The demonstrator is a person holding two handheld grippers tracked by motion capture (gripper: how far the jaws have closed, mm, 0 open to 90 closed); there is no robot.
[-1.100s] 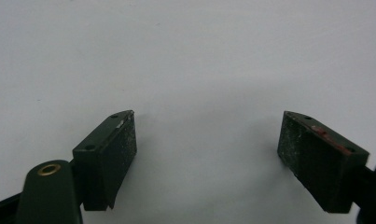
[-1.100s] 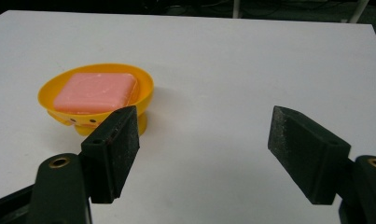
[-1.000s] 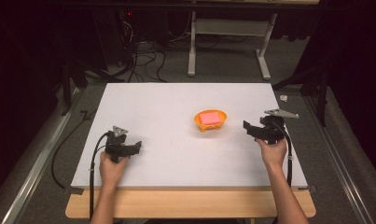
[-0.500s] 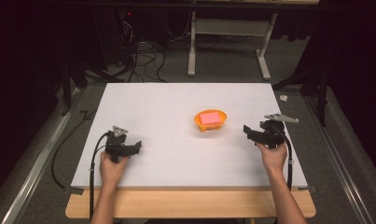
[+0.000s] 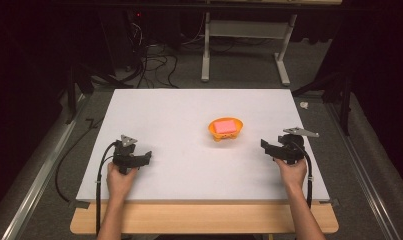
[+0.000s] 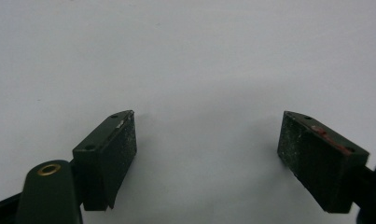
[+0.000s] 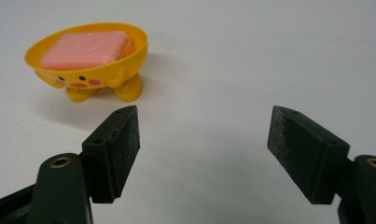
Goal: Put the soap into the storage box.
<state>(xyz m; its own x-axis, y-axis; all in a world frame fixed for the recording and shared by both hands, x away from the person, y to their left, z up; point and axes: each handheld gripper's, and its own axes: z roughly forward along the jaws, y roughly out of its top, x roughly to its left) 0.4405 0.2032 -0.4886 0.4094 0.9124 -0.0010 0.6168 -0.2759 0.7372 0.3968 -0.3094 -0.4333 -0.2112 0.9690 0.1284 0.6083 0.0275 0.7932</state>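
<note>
Nearby, yellow dish [image 7: 90, 70] with pink block [image 7: 85, 48], seemingly soap, right gripper [image 7: 202, 154] empty.

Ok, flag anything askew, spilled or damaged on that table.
Nothing stands out. The yellow dish stands upright on its feet with the pink block lying flat inside, and the white table shows no spill.

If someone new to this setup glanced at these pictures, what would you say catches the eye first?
The eye goes first to the yellow duck-faced soap dish, bright against the white table just right of centre, with a pink soap bar lying in it. Next come the two black grippers near the table's front edge: the left gripper over bare table, the right gripper pointing toward the dish, both with fingers apart and nothing between them.
</note>
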